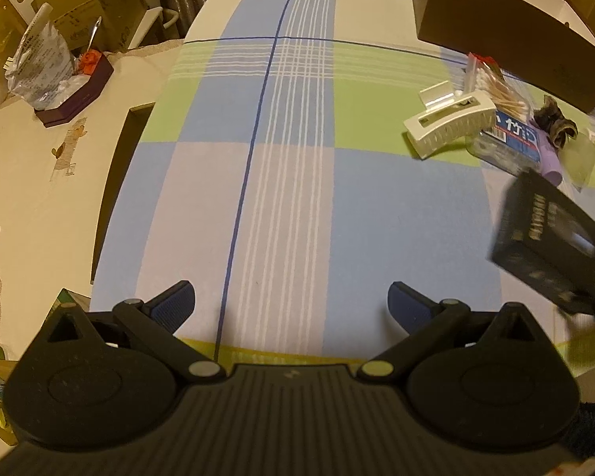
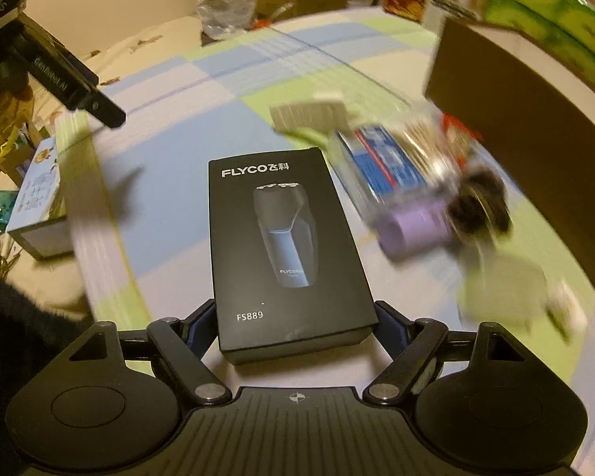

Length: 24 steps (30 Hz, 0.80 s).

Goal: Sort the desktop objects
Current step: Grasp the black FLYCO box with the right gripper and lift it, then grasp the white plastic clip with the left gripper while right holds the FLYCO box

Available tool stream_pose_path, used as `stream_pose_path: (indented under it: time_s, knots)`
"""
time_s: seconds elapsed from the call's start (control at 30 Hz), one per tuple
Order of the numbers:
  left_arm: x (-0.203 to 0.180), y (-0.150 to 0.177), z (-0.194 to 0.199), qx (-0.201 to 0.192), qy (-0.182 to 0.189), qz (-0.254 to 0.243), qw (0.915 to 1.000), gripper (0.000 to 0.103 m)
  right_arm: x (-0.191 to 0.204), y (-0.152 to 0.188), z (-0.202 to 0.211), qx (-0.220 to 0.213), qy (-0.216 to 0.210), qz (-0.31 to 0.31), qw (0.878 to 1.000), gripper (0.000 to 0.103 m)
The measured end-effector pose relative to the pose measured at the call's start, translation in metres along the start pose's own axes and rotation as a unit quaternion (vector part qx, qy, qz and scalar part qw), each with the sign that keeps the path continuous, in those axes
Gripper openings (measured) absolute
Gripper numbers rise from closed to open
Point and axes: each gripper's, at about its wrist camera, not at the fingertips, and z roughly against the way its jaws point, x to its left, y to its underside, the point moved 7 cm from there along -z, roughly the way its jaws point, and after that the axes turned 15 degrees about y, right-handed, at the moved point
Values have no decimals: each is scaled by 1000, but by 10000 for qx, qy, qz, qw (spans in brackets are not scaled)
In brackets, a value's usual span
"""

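Note:
A black FLYCO shaver box (image 2: pixel 285 238) lies lengthwise between the jaws of my right gripper (image 2: pixel 295 313), which is shut on its near end and holds it above the checked cloth (image 2: pixel 170 119). In the left wrist view the same shaver box (image 1: pixel 543 238) hangs tilted at the right edge. My left gripper (image 1: pixel 291 293) is open over the bare checked cloth (image 1: pixel 289 158), with nothing between its fingers. A heap lies at the right: a white hair claw clip (image 1: pixel 452 123), a pack of cotton swabs (image 1: pixel 499 91), a blue-labelled clear box (image 1: pixel 511 139), a purple tube (image 1: pixel 551 158) and a dark scrunchie (image 1: pixel 555 123).
A large brown box (image 1: pixel 507 39) stands behind the heap at the back right. Off the cloth at the left, a purple tray (image 1: pixel 75 91) holds a plastic bag. Green tissue packs (image 2: pixel 555 20) are stacked beyond the brown box. The left hand-held device (image 2: pixel 79 83) shows at the upper left.

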Motion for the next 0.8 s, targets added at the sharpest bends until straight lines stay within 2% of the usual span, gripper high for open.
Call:
stream_pose_path:
  time_s: [0.23, 0.3, 0.33, 0.37, 0.5, 0.6, 0.67, 0.8]
  knots:
    - [-6, 0, -4, 41, 109, -156, 9998, 102, -30, 47, 23, 583, 400, -605, 9957, 80]
    - [-9, -1, -5, 46, 133, -214, 9997, 102, -32, 47, 26, 557, 460, -817, 9940, 85]
    - [-10, -2, -5, 50, 145, -241, 9996, 102, -32, 44, 26, 497, 501, -942, 9931, 94]
    - [-12, -3, -6, 51, 158, -275, 9995, 102, -30, 39, 26, 423, 494, -1031, 9925, 97]
    - [-19, -5, -7, 46, 203, -409, 9989, 102, -19, 21, 14, 275, 592, -925, 9936, 99]
    - [-24, -6, -7, 44, 235, -472, 9986, 102, -17, 14, 3, 243, 686, -867, 9936, 98]
    - [-27, -5, -8, 53, 256, -521, 9983, 102, -18, 13, -2, 260, 806, -869, 9926, 85]
    - [-31, -5, -12, 67, 293, -638, 9975, 102, -26, 23, 4, 404, 781, -1024, 9908, 78]
